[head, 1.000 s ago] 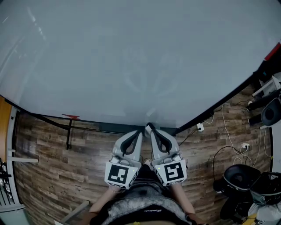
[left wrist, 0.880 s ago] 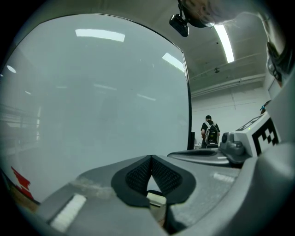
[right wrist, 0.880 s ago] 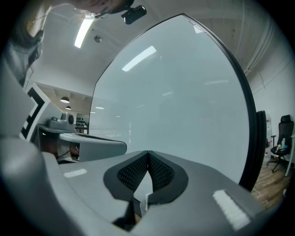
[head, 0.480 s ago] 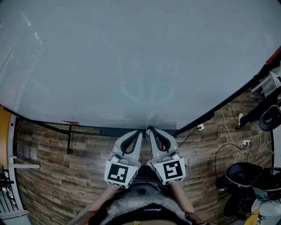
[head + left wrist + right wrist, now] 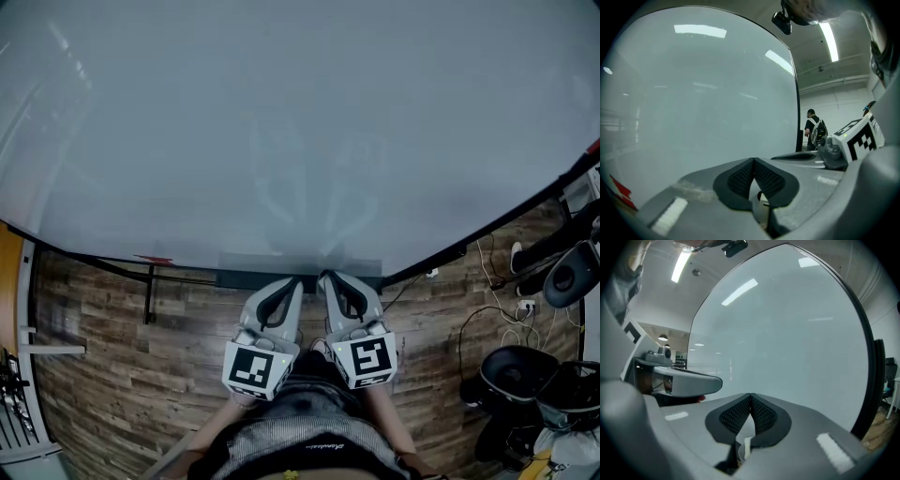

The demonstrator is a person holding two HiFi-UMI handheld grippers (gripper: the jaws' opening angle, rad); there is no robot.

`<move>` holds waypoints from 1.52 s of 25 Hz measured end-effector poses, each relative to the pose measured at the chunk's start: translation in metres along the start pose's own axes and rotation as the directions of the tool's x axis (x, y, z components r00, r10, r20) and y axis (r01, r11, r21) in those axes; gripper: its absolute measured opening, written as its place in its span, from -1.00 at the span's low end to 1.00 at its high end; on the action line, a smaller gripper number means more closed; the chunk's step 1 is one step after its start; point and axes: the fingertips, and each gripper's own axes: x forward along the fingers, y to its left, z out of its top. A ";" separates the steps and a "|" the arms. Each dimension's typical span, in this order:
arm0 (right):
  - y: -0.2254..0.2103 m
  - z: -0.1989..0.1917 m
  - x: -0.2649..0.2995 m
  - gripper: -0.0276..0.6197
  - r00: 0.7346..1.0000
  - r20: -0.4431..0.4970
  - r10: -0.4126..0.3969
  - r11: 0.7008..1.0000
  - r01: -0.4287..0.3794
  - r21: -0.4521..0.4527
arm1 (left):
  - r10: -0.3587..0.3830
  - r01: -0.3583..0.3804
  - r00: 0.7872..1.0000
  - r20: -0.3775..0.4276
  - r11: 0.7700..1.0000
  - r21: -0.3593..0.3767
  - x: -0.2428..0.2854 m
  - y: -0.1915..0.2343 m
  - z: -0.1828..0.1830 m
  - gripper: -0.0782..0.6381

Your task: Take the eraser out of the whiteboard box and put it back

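At the far left, a small red mark (image 5: 152, 260) sits on the lower edge of my whiteboard (image 5: 281, 122). I can't tell what it is. It shows again in my left gripper view as a red scrap cut off by the rim of the picture.

Along that same lower edge, near its middle, runs the dark whiteboard box (image 5: 242, 279). From my head view I see only its front wall as a thin strip. Its inside is too dark and narrow to read, and my own tongs cover its middle stretch. I cannot make out the eraser in any view.

My left tongs (image 5: 301, 280) point at the box, tips right at its strip. In the left gripper view the pads are pressed together at the tip, with nothing between them. My right tongs (image 5: 324, 276) lie just beside them, almost parallel, tips at the same strip, pads likewise closed on nothing. Whether either tip touches the box I cannot say.

Both gripper views are mostly filled by bare board. Below me, my arms are cut off by the frame. At the right, cables (image 5: 483, 272) and black gear (image 5: 514, 375) lie on the wooden floor (image 5: 122, 356), partly out of frame.
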 end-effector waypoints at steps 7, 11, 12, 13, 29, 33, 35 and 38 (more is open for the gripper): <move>-0.005 -0.022 0.008 -0.90 0.999 -0.048 -0.004 1.000 0.004 -0.012 | -0.008 0.007 1.000 -0.016 1.000 -0.002 0.004 0.004 -0.005 -0.78; -0.009 -0.037 0.010 -0.90 0.996 -0.094 -0.006 1.000 0.005 -0.008 | -0.008 0.007 0.999 -0.032 1.000 -0.020 0.005 0.004 -0.007 -0.78; -0.009 -0.040 0.011 -0.90 0.994 -0.105 -0.006 1.000 0.005 -0.009 | -0.010 0.009 1.000 -0.030 1.000 -0.030 0.005 0.004 -0.008 -0.78; -0.009 -0.043 0.011 -0.90 0.993 -0.116 -0.007 1.000 0.005 -0.012 | -0.011 0.010 1.000 -0.027 0.999 -0.038 0.006 0.004 -0.009 -0.78; -0.010 -0.080 0.011 -0.90 0.971 -0.237 -0.014 0.999 0.005 -0.036 | -0.047 0.046 0.997 -0.063 0.999 -0.027 0.005 0.002 -0.023 -0.78; -0.008 -0.084 0.010 -0.90 0.970 -0.242 0.000 0.999 -0.008 -0.032 | -0.054 0.053 0.996 -0.065 0.998 -0.015 0.003 0.003 -0.025 -0.78; -0.005 -0.085 0.011 -0.67 0.969 -0.246 0.033 0.998 -0.044 -0.037 | -0.043 0.040 0.997 -0.067 0.998 -0.051 0.003 0.003 -0.023 -0.78; -0.008 -0.087 0.014 -0.45 0.962 -0.270 0.048 0.995 -0.069 -0.072 | -0.042 0.039 0.997 -0.070 0.998 -0.045 0.005 0.008 -0.024 -0.78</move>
